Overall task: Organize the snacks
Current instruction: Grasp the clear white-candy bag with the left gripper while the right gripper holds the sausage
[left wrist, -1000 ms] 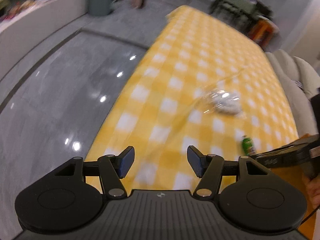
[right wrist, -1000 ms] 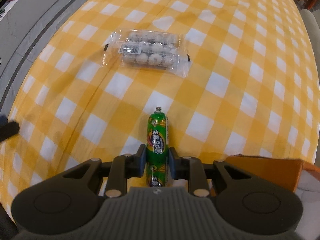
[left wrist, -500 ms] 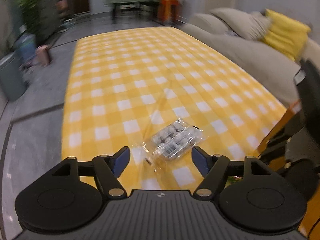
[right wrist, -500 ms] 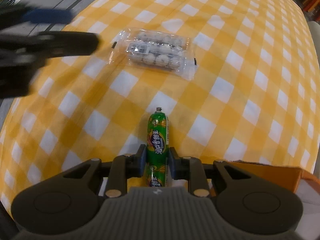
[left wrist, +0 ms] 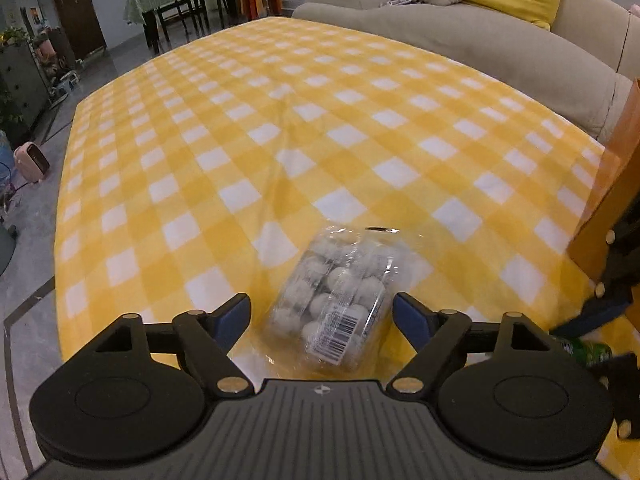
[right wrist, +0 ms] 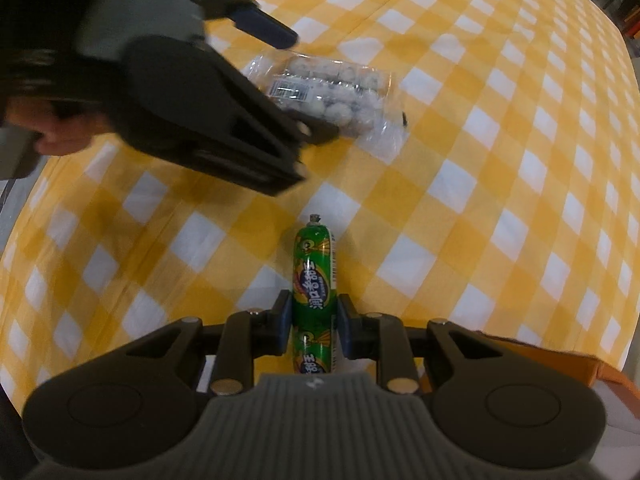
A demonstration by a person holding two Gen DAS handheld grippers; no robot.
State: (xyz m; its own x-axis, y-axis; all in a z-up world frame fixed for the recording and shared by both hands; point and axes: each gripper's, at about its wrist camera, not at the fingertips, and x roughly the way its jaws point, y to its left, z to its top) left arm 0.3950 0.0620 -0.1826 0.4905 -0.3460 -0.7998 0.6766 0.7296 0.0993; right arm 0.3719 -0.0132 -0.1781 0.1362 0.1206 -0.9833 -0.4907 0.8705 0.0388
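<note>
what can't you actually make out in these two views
- Orange box: cut off by the left wrist view's right edge; contents unseen.
- Green sausage: lower end hidden behind the right gripper.
- Clear pack of white balls: label print too small; in the right wrist view the blurred left gripper covers part.

Dim, warm indoor light; fisheye bending at edges; the left gripper [right wrist: 256, 80] is motion-blurred in the right wrist view.

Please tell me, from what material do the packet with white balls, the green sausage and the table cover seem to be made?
The packet: thin clear plastic film, glossy; glints, wrinkles and a printed barcode label show. The green sausage, clamped in the right claw: probably a tight printed plastic casing, shiny, with a pinched tip. The table cover: looks like soft matte checked fabric with fold creases, though it could be coated.
</note>
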